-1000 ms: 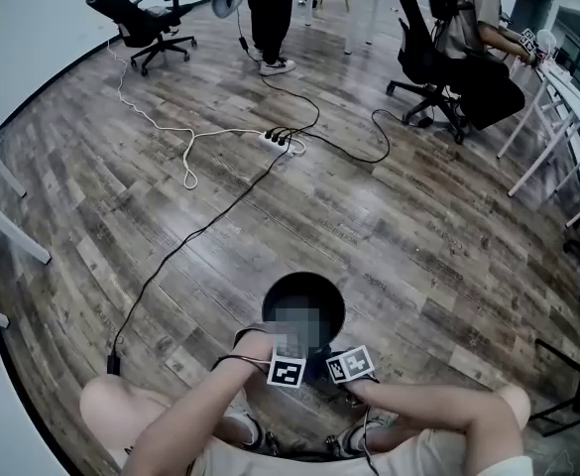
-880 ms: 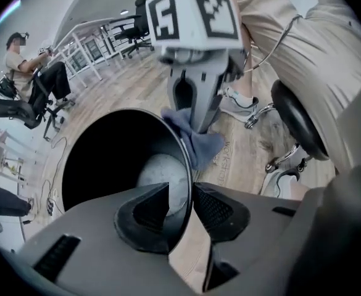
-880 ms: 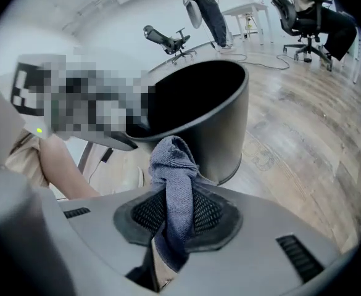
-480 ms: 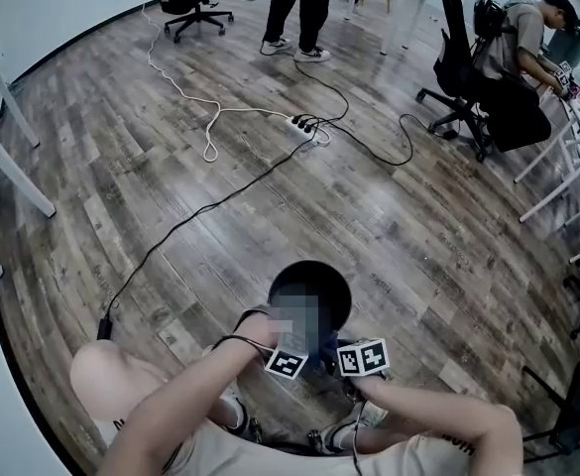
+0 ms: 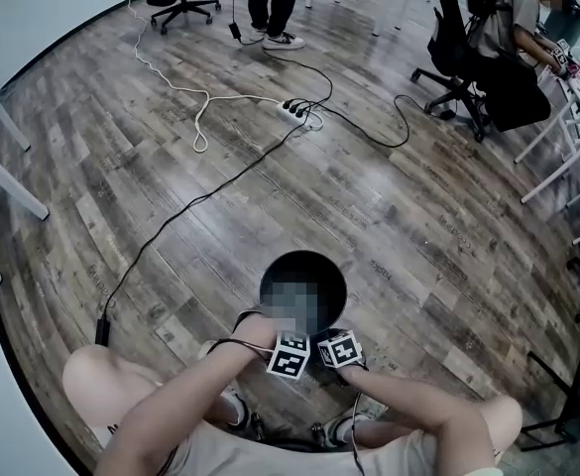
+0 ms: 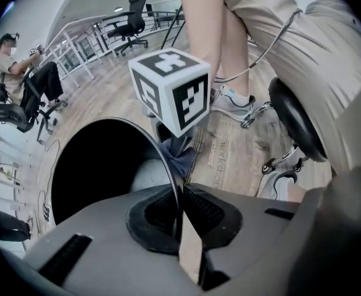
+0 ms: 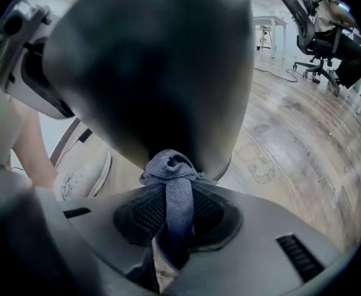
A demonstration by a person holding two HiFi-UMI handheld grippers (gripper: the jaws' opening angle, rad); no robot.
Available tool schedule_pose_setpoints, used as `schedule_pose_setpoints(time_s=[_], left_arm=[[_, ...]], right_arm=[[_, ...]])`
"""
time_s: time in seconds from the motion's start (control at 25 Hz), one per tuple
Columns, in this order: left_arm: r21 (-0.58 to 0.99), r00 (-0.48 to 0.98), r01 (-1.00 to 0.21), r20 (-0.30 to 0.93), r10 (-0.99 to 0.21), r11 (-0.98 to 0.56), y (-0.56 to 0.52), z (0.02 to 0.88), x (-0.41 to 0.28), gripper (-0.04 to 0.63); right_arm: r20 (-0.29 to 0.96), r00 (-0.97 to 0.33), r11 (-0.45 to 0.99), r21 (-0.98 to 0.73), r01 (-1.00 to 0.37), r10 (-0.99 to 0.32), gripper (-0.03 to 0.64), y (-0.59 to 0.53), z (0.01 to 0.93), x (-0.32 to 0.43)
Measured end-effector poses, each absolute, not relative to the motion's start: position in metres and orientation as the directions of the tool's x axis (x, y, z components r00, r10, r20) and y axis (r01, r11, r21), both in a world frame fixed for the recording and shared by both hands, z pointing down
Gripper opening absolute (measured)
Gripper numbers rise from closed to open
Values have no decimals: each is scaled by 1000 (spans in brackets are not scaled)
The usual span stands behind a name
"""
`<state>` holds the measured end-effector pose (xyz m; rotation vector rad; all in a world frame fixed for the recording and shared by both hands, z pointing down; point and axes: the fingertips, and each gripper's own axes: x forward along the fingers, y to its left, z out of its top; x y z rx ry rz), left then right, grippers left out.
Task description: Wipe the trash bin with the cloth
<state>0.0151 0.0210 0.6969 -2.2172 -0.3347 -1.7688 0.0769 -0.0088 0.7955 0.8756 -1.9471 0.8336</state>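
Left gripper [image 6: 179, 209]: its jaws have just been closing and now pinch the thin rim of the trash bin [image 5: 319, 264], which runs straight between the pads. Its marker cube sits in much the same spot as in the earlier head views, low centre of the frame.
Right gripper [image 7: 178, 217]: its cube has drawn closer to the left one since half a second ago and now sits just beside it, at the bin's near edge. The jaws are clamped on the cloth [image 7: 175, 176].
Cloth: a grey-blue wad is bunched at the jaw tips, with a strip trailing back between the pads. It lies against the bin's dark outer wall (contact looks likely, though the wide-angle view cannot confirm pressure).
Trash bin: it stands upright on the wooden floor [image 5: 418, 216], low centre of the head view, with its mouth open.
Meaning for the task: one tool appears to steady the bin while the cloth arrives at its wall, so wiping looks ready to begin.
Risk: a light bin may tip if the rim hold slips.
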Motion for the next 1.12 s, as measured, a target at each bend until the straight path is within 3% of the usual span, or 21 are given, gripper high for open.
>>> schedule_pose_setpoints(time_s=[0.2,0.52,0.72,0.88,1.0,1.12], left_arm=[[-80,226,333,974,-3,-940,20,696,19,29],[-94,217,249,975,-39,-964,20,698,32,31],[-62,273,226,962,2,-972,19,688,37,51],[-57,256,279,966,17,-958,15,679,25,129],[-31,215,338,976,45,-940,16,678,10,133],[-68,145,397,989,-10,-915,11,687,-5,133]], right_arm=[[877,-385,531,-190,-826,-286,81,-11,846,77],[883,-397,372,-292,-881,-249,81,-6,869,89],[876,-414,154,-386,-910,-248,82,-9,836,94],[856,-452,215,-405,-888,-253,82,-2,795,93],[849,-456,177,-422,-889,-267,82,1,766,105],[838,-470,269,-401,-876,-279,82,2,727,106]])
